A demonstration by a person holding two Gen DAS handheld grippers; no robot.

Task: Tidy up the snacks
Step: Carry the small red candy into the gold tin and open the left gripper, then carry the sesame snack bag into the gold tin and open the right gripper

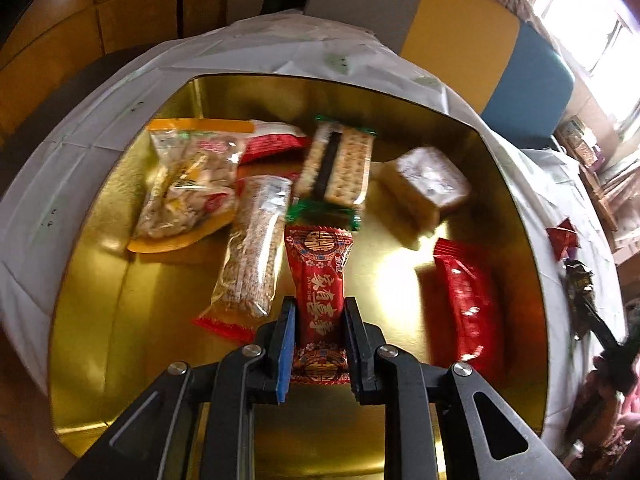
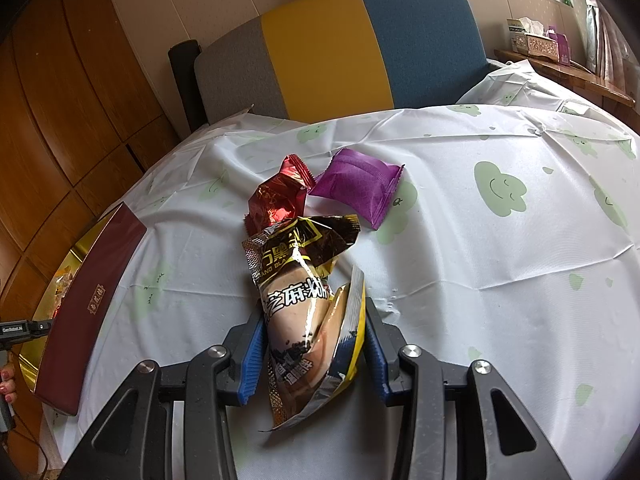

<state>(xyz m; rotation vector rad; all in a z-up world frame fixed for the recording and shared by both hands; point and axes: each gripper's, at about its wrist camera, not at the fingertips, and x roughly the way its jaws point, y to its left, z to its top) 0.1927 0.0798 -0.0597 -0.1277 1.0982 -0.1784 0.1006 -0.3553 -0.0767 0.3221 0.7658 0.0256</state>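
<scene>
In the left wrist view my left gripper (image 1: 319,312) is shut on a long red snack packet (image 1: 320,292) with gold characters, held over the gold tin (image 1: 100,320). Inside the tin lie a bag of nuts (image 1: 188,184), a puffed-grain bar (image 1: 254,248), a cracker pack (image 1: 340,164), a pale wrapped cake (image 1: 426,184) and a red packet (image 1: 466,304). In the right wrist view my right gripper (image 2: 314,320) is shut on a black-and-gold sesame paste sachet (image 2: 304,300) above the tablecloth. Beyond it lie a dark red foil snack (image 2: 278,196) and a purple packet (image 2: 358,186).
The tin's dark red outer wall (image 2: 88,308) shows at the left of the right wrist view, with a hand and the other gripper beside it. A white cloth with green smiley clouds (image 2: 500,188) covers the table. A grey, yellow and blue sofa back (image 2: 320,48) stands behind.
</scene>
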